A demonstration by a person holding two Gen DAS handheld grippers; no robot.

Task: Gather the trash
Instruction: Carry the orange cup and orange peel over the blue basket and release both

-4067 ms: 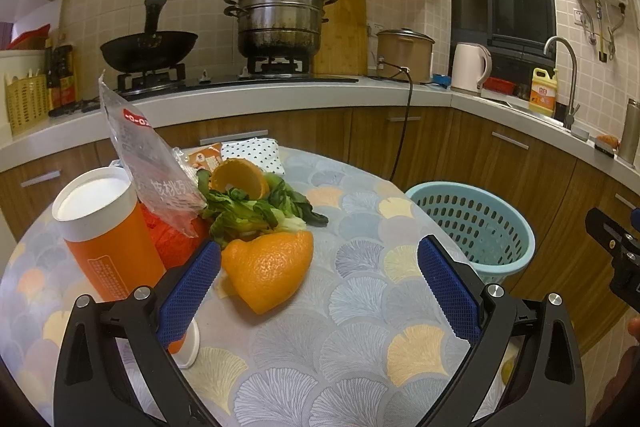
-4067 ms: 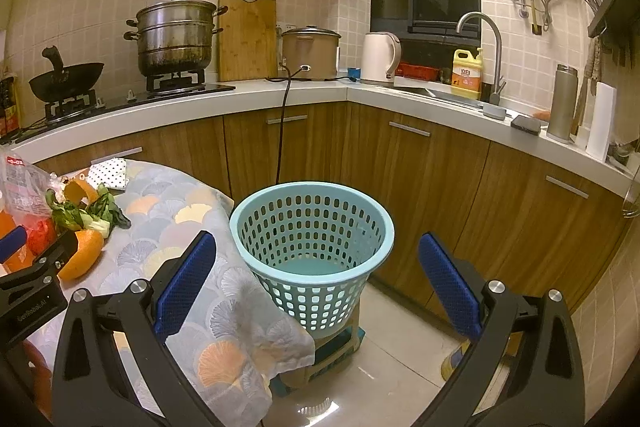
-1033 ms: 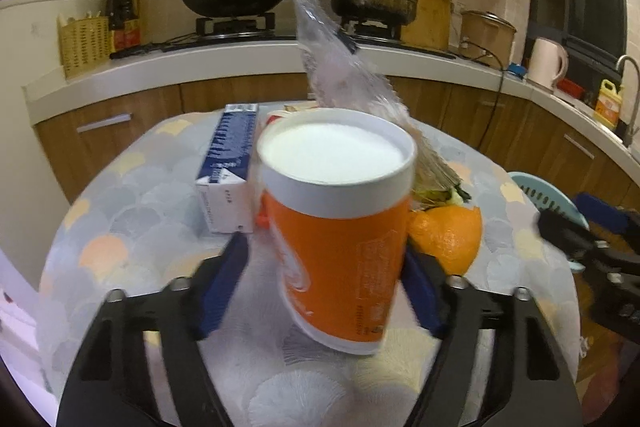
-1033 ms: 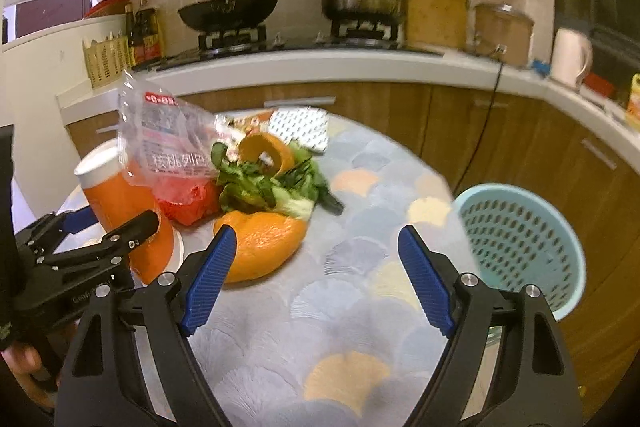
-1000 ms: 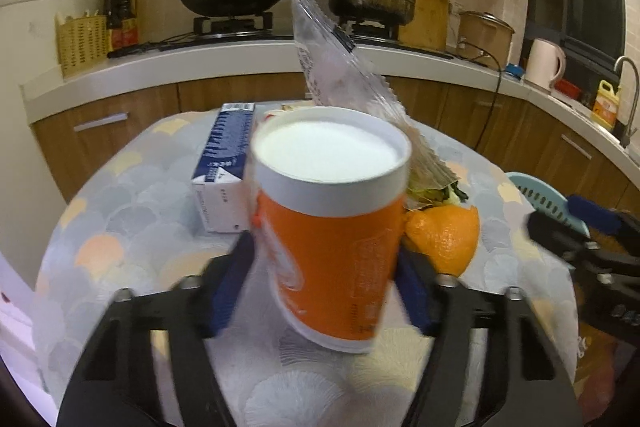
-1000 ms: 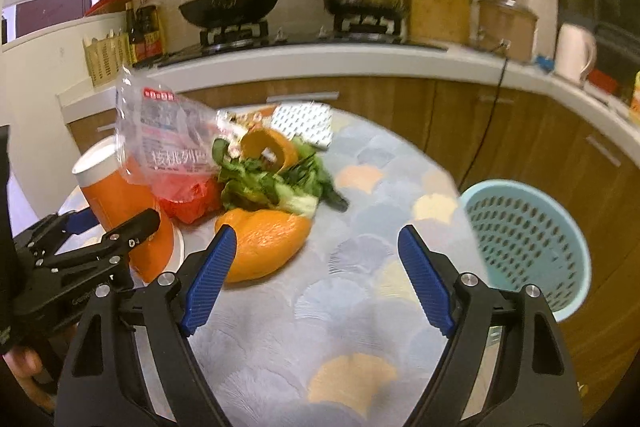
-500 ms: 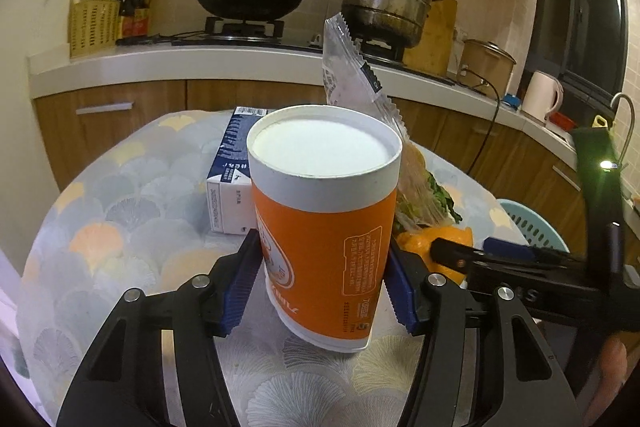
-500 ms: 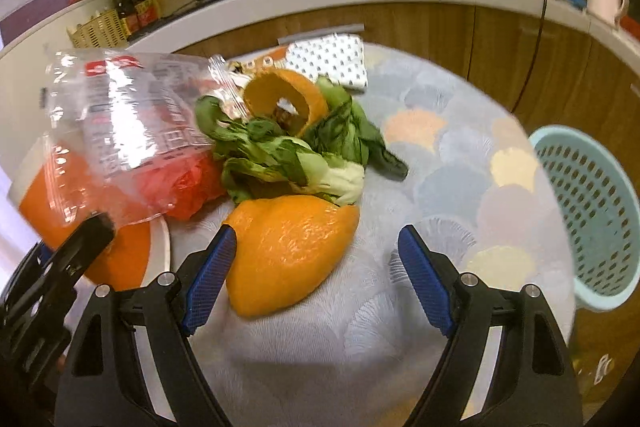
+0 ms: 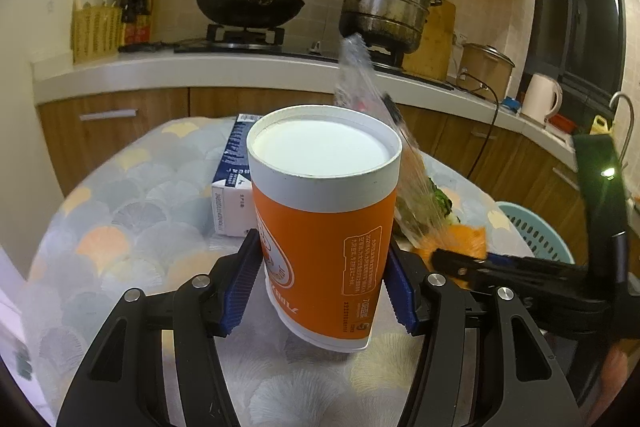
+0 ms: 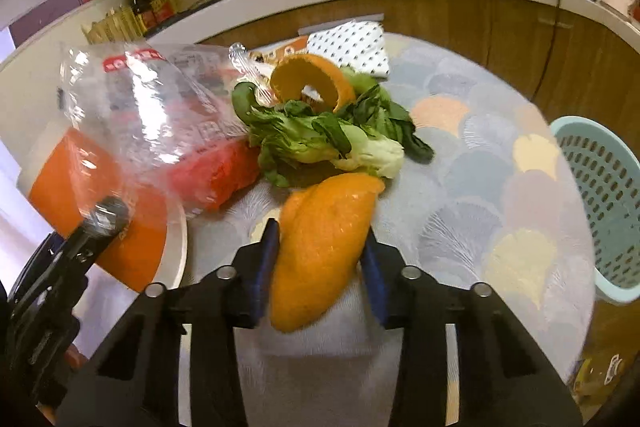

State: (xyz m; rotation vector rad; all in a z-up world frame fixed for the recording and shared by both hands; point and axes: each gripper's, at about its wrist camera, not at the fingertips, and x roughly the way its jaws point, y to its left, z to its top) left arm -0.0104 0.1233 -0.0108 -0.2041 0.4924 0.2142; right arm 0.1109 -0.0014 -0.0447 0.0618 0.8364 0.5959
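My left gripper is shut on an orange paper cup with a white lid, tilted above the round table. My right gripper is shut on a large orange peel on the table. Behind the peel lie green leafy scraps, a curled orange peel, a clear plastic bag over something red, and a dotted packet. The cup also shows at the left of the right wrist view. A blue milk carton lies behind the cup.
A light blue mesh basket stands on the floor to the right of the table; it also shows in the left wrist view. The kitchen counter with a wok and steamer pot runs behind.
My left gripper has closed on the cup and tilted it. My right gripper has moved in from the basket side and closed on the large orange peel.
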